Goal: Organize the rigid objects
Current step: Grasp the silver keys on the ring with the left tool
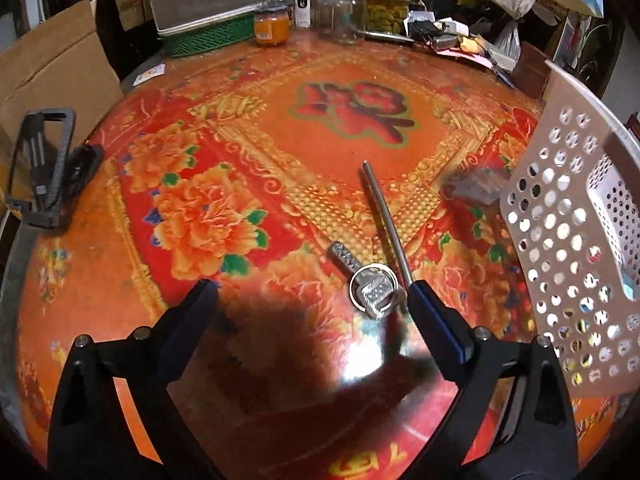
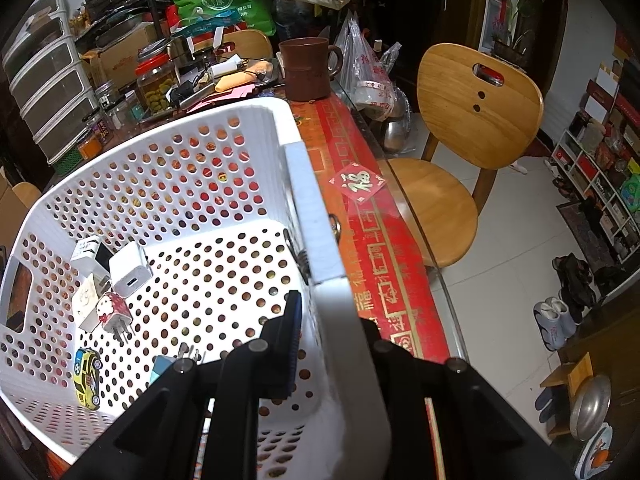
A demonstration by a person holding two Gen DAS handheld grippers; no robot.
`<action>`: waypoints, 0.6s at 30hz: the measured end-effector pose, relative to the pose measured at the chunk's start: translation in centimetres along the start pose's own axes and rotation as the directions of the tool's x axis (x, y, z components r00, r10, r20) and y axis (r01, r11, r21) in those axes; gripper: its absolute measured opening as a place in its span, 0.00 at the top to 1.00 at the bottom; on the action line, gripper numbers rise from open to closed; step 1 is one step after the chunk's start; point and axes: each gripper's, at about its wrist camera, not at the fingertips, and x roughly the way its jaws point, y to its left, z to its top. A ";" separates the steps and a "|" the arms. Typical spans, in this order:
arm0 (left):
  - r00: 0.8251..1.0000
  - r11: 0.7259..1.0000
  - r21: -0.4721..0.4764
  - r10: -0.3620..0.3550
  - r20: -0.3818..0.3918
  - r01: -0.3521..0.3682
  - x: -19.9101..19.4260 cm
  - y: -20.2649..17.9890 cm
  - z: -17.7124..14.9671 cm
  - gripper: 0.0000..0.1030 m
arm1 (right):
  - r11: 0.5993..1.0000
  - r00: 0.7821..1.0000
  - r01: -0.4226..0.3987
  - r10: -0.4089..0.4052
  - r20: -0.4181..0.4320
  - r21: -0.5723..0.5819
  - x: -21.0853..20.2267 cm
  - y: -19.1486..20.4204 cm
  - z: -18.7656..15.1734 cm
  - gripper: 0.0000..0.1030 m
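Pointing steeply down at the table, the left gripper hangs with its jaws spread wide and nothing between the pads. Its right fingertip lies just beside the lower end of a thin metal rod, which lies on the floral cloth. A small metal key with a ring rests between the open fingers, touching the rod's side or nearly so; I cannot tell which.

The right gripper is clenched on the near wall of the white basket, one finger inside and the other outside the rim. The basket stands on the table at the right, well clear of the rod's far end.

Inside the basket lie white chargers, a patterned plug and a yellow toy car, gathered in the left corner. A black frame-like object sits at the table's left edge. Jars and other clutter crowd the far side, away from the rod. A wooden chair stands beside the table.

The rod is straight, slim and shiny; the key is silvery with a dotted head.
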 end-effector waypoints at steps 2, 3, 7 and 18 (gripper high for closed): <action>1.000 1.000 0.001 0.000 -0.011 0.000 1.0 -0.6 0.3 0.16 | 1.000 1.000 0.005 -0.005 0.000 -0.003 0.0 0.0 0.0 0.83; 1.000 1.000 -0.008 -0.017 -0.013 0.017 1.3 -0.8 0.5 0.18 | 1.000 1.000 0.005 -0.005 -0.001 -0.003 0.0 0.0 0.0 0.83; 1.000 0.999 -0.018 -0.030 -0.006 0.030 1.6 -1.2 0.8 0.39 | 1.000 1.000 0.004 -0.004 0.000 -0.003 0.0 0.0 0.0 0.83; 1.000 1.000 -0.008 -0.006 0.007 0.006 -0.1 -0.8 0.1 1.00 | 1.000 1.000 -0.003 0.003 0.001 -0.001 0.0 -0.2 -0.1 0.83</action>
